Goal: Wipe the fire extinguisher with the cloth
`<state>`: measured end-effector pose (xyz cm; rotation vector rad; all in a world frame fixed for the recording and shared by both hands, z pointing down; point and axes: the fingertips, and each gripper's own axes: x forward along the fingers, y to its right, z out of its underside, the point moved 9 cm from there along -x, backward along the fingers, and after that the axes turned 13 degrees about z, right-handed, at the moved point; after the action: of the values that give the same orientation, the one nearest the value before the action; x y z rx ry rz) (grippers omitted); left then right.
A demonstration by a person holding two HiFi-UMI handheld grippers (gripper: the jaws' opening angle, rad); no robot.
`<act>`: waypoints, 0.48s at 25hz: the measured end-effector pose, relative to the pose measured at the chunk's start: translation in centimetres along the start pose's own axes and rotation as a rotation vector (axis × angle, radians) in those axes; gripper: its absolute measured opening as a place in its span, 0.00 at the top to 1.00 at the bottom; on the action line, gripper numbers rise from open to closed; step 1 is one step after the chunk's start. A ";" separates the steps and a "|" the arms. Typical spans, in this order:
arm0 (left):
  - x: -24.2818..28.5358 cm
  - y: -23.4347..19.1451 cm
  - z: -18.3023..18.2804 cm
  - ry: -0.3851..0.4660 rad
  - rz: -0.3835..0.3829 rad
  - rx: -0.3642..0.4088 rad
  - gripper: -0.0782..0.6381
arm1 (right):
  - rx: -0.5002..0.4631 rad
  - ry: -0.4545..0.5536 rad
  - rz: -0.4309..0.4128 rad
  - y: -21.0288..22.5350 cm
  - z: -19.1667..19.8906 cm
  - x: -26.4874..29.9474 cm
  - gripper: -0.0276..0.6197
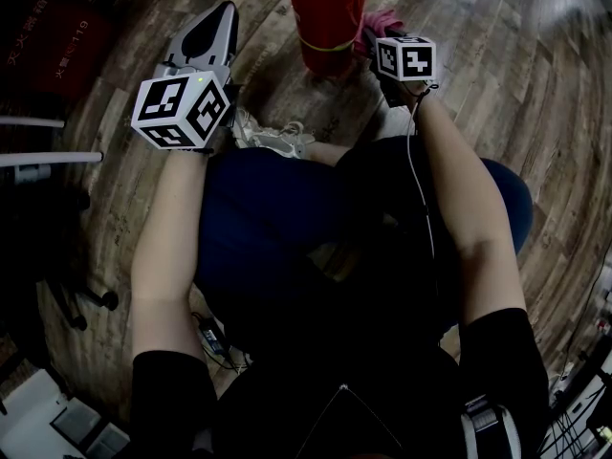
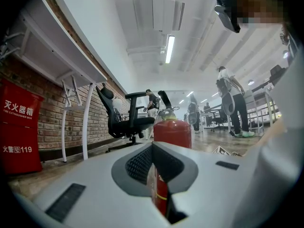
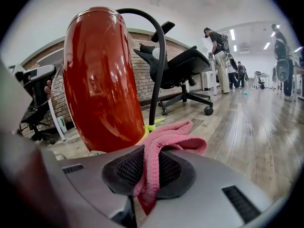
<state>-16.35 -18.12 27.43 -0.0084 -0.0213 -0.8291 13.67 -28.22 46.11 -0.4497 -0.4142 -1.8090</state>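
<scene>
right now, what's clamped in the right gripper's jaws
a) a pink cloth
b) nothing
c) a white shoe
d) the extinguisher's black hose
a: the right gripper view shows the pink cloth pinched between the shut jaws of the right gripper, with the fire extinguisher just beyond it and its hose not in the jaws.

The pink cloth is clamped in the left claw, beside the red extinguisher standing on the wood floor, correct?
Wrong claw. The pink cloth is clamped in the right claw, beside the red extinguisher standing on the wood floor. The right gripper view shows it; the left claw is shut on nothing.
</scene>
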 end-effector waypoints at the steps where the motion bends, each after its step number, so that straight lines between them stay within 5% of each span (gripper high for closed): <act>1: 0.0 0.0 0.0 0.001 0.000 -0.001 0.87 | 0.002 -0.006 -0.001 0.0 0.2 0.1 0.86; 12: 0.1 -0.1 0.0 0.007 0.008 -0.016 0.87 | 0.016 -0.068 0.001 0.0 2.4 1.6 0.86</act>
<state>-16.38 -18.26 27.44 -0.0201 -0.0077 -0.8209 13.49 -28.35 48.99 -0.5011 -0.4744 -1.7926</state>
